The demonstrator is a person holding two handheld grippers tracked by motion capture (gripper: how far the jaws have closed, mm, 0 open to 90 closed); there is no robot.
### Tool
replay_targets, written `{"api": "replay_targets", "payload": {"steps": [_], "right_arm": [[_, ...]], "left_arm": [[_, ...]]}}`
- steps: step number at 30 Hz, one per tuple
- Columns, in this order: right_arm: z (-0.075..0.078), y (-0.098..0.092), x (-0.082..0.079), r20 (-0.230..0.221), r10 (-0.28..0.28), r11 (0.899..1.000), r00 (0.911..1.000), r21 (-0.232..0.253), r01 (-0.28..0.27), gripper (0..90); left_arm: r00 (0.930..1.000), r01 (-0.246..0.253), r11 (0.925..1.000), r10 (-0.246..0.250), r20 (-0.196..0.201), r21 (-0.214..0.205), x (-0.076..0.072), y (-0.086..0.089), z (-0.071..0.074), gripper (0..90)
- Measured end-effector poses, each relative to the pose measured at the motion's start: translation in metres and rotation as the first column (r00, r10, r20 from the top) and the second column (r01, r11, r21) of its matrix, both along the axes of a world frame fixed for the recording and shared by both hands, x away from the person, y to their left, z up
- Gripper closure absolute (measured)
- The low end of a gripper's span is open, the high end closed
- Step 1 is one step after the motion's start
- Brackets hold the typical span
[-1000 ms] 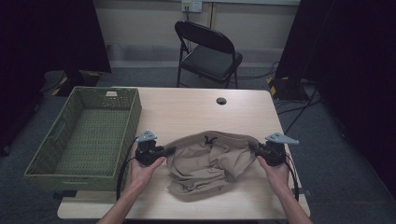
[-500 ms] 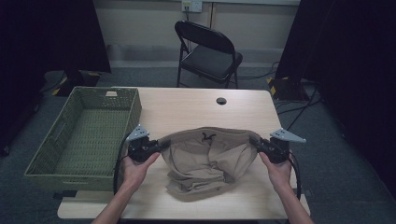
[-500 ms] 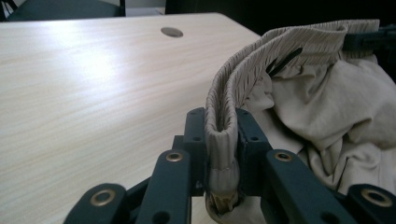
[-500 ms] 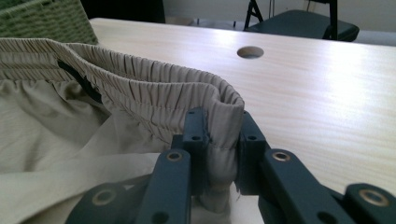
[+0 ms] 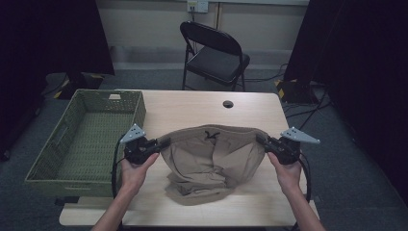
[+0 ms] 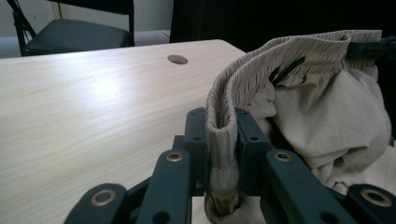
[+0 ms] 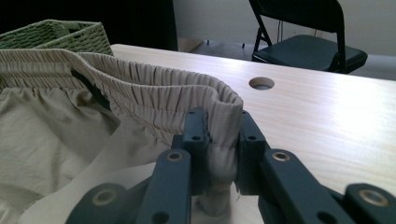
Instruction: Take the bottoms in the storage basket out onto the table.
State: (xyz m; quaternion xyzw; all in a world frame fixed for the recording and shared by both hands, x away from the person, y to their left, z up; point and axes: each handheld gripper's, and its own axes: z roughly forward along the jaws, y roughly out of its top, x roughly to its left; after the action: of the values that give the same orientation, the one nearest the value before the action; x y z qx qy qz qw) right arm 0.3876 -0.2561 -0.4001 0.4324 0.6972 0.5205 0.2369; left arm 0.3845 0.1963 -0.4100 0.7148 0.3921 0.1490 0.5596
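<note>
above the table's [image 5: 250, 120] near half, the left gripper [image 5: 161, 144] and right gripper [image 5: 262, 141] each pinch the waistband of the khaki shorts [image 5: 211, 163] — stretched taut, legs sagging onto the wood — next, probably lift clear toward the green basket [image 5: 91, 139].

The left tool [image 6: 223, 154] had its two black jaws clamped on the folded, gathered waistband of a pair of beige shorts [image 6: 322, 112]. Ahead of the tool the waistband arched away to the right, a dark drawstring showing inside. Left of the tool lay the pale wooden tabletop [image 6: 93, 107], its round hole [image 6: 177, 59] farther off.
</note>
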Motion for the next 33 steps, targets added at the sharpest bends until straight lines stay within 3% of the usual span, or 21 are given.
{"api": "replay_targets", "payload": {"steps": [4, 21, 33], "right_arm": [[0.007, 0.002, -0.001, 0.017, 0.006, 1.0, 0.9998, 0.004, -0.006, 78.1], [0.044, 0.003, 0.002, 0.092, 0.0, 1.0, 0.9958, 0.028, -0.003, 78.5], [0.077, 0.006, 0.009, 0.14, 0.008, 0.999, 0.9901, 0.049, -0.015, 78.6]], "left_arm": [[0.9999, -0.003, 0.9997, 0.003, 0.016, -0.022, -0.004, 0.005, 0.009, 78.0], [0.9957, -0.002, 0.9988, 0.006, 0.092, -0.048, -0.002, 0.006, 0.04, 78.2], [0.9933, 0.005, 0.9966, 0.005, 0.116, -0.082, 0.0, 0.014, 0.062, 78.2]]}}
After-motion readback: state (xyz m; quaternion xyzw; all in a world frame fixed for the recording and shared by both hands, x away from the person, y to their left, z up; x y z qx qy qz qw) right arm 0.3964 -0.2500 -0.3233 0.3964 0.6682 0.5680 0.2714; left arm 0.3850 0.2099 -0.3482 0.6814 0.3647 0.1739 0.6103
